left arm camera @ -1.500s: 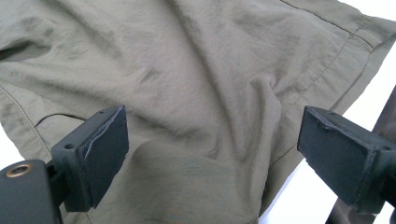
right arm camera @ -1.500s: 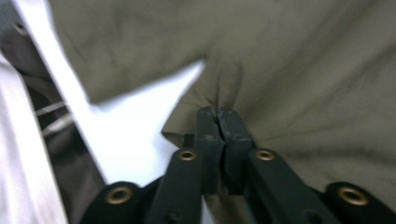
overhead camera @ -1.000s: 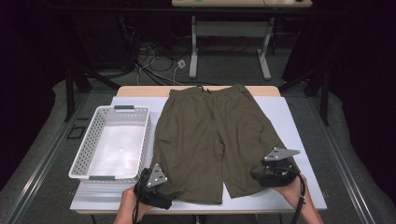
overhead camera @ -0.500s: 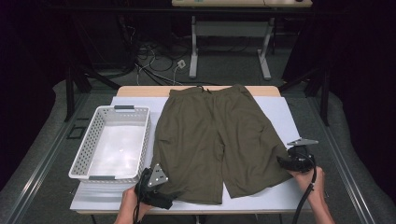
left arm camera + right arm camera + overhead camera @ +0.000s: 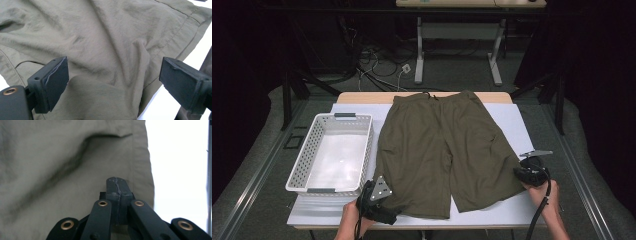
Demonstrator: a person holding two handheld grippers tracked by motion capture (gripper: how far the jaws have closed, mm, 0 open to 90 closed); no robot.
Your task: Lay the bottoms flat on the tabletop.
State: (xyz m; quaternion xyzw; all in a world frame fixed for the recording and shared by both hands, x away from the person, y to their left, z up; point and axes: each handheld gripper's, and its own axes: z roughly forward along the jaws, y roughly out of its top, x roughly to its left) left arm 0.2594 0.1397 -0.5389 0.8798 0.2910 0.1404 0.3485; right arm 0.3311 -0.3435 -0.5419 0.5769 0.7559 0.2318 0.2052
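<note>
Right gripper view has the right tongs [image 5: 117,185] just pressed together at the shorts' [image 5: 447,150] hem, apparently pinching fabric, while the left tongs [image 5: 112,87] stand spread over the other leg and need closing next to begin folding.

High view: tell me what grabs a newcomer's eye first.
The olive shorts spread flat across the middle of the white table, waistband at the far edge. A white basket sits to their left. The left gripper hovers open over one leg's hem; the right gripper is shut at the other leg's outer edge.
</note>
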